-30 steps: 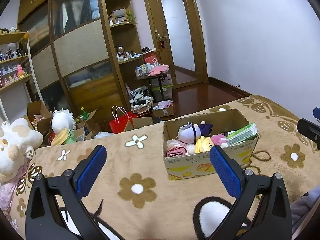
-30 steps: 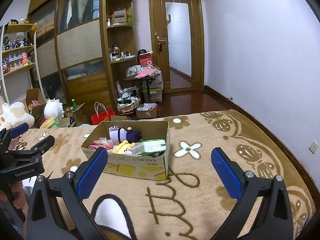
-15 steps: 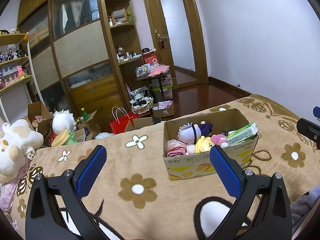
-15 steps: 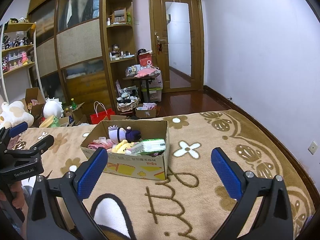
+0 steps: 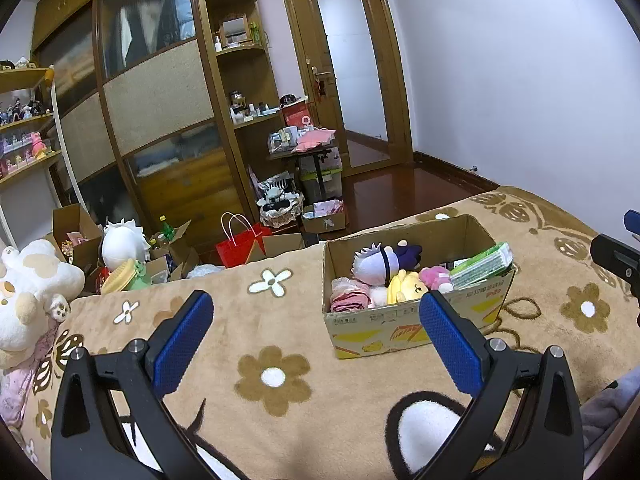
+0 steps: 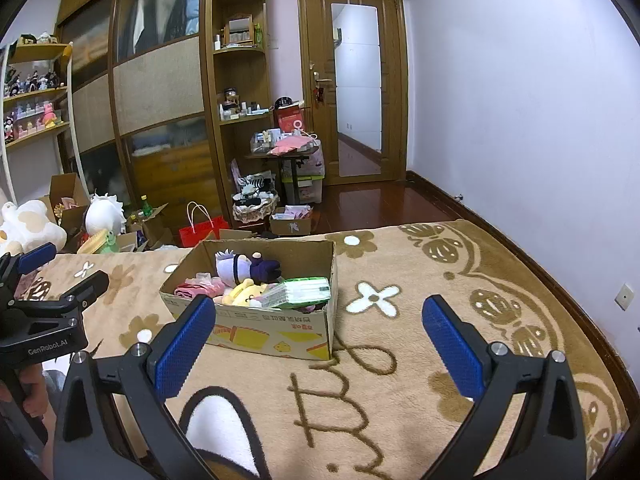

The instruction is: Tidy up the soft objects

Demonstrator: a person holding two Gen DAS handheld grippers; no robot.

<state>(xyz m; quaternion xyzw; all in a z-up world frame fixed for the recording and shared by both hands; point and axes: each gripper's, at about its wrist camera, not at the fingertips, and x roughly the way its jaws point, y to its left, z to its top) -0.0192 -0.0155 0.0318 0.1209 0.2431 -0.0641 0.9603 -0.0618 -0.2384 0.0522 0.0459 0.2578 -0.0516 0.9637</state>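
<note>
Soft toys [image 5: 384, 268] sit in cardboard box [image 5: 412, 324] on blanket [image 5: 280, 320] (1 o'clock of left gripper [image 5: 316, 334]); right gripper [image 6: 318, 336] too, both jaws wide, empty.

Far wall: wooden door [image 6: 356, 92] with frosted glass panel, shut.
Left of door: tall wooden cabinet [image 6: 160, 92], open corner shelves crowded with small items.
Floor below cabinet: red gift bag [image 5: 240, 242], open cartons, wicker basket [image 6: 254, 208].
Far left: shelf of figurines [image 6: 34, 92].
Right: plain white wall [image 6: 520, 100], dark wood floor [image 6: 380, 204].
</note>
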